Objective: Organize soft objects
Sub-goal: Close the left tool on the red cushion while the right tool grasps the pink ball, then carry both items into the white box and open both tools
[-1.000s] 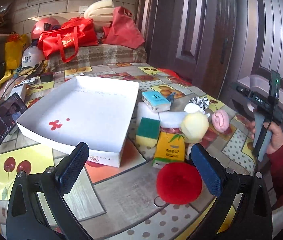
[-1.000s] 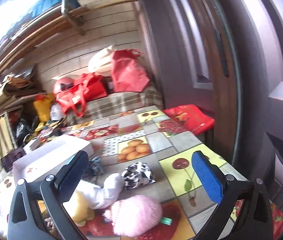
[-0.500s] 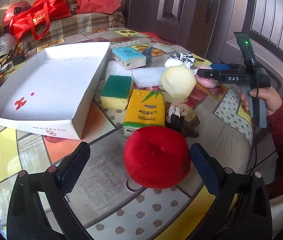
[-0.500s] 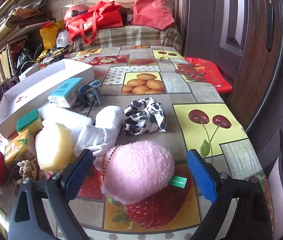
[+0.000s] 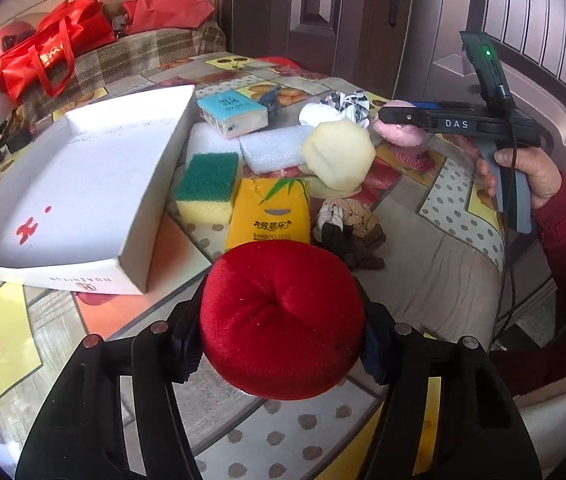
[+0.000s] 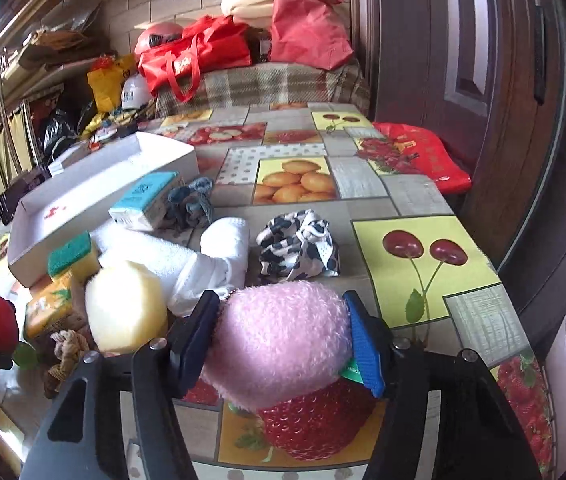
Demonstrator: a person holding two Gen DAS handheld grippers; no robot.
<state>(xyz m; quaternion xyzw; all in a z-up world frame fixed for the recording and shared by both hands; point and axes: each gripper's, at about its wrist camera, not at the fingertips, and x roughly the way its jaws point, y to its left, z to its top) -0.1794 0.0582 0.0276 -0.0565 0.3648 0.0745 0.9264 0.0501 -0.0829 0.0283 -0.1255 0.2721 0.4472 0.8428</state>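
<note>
My left gripper point(image 5: 281, 344) is shut on a red plush cushion point(image 5: 281, 320) at the table's near edge. My right gripper point(image 6: 283, 340) is shut on a pink fluffy ball point(image 6: 279, 340); that gripper also shows in the left wrist view point(image 5: 395, 116) at the far right, over the pink ball point(image 5: 401, 136). A white cardboard tray point(image 5: 155, 184) stands at the left, holding no soft objects. Between the grippers lie a green-yellow sponge point(image 5: 207, 188), a yellow tissue pack point(image 5: 269, 216), a pale yellow sponge ball point(image 5: 339, 154), white foam point(image 5: 275, 148) and a braided rope toy point(image 5: 349, 228).
A blue tissue pack point(image 5: 231, 110), a white cloth point(image 6: 223, 256), a black-and-white scrunchie point(image 6: 297, 244) and a blue-grey scrunchie point(image 6: 193, 204) lie farther back. Red bags point(image 6: 203, 52) and helmets sit on a bench behind. A dark door point(image 6: 483, 80) stands at the right. The table edge point(image 5: 463, 320) is close.
Both grippers moved forward and closed: the left one onto the red cushion, the right one onto the pink ball. Both were open half a second ago.
</note>
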